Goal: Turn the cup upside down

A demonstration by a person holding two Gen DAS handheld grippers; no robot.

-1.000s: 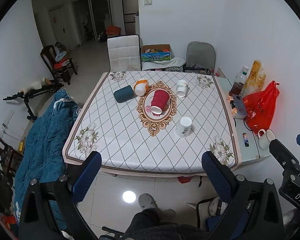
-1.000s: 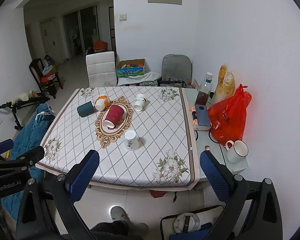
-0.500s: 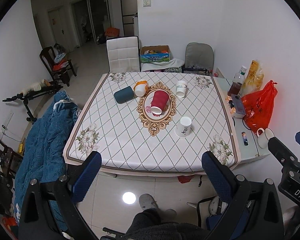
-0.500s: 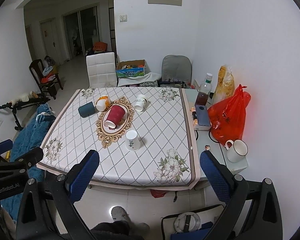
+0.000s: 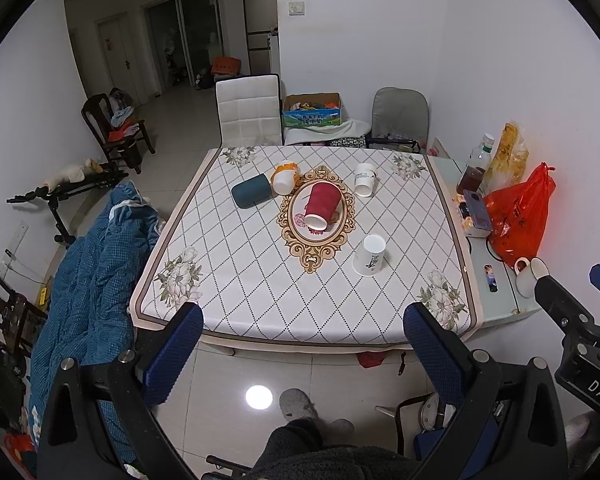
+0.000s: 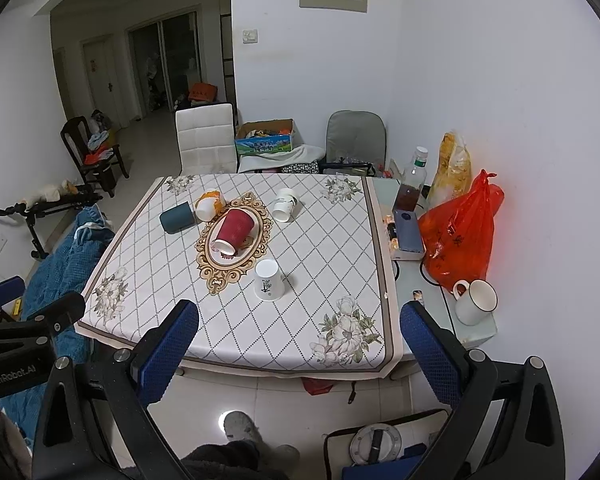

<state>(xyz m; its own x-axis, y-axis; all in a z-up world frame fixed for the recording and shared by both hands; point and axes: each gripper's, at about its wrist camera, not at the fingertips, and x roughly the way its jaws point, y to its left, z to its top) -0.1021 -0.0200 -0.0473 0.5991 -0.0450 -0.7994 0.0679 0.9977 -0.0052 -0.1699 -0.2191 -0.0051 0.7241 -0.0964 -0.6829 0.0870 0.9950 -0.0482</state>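
A red ribbed cup (image 5: 319,208) (image 6: 233,229) lies on its side on the gold oval mat (image 5: 300,248) in the table's middle. A white cup (image 5: 369,255) (image 6: 268,280) stands upside down near the front right. A dark teal cup (image 5: 251,195), an orange-and-white cup (image 5: 285,176) and another white cup (image 5: 365,179) lie on their sides further back. My left gripper (image 5: 302,354) and right gripper (image 6: 298,350) are both open and empty, held well short of the table's front edge.
The table (image 5: 260,300) has a diamond-pattern cloth. A side shelf on the right holds a red bag (image 6: 460,236), a white mug (image 6: 474,302), a bottle (image 6: 412,180) and a phone. A blue quilt (image 5: 88,264) lies on the left. Chairs (image 5: 249,110) stand behind.
Both views have shifted only slightly; the table looks a little further off and lower in frame. The cups have not moved and both grippers stay open.
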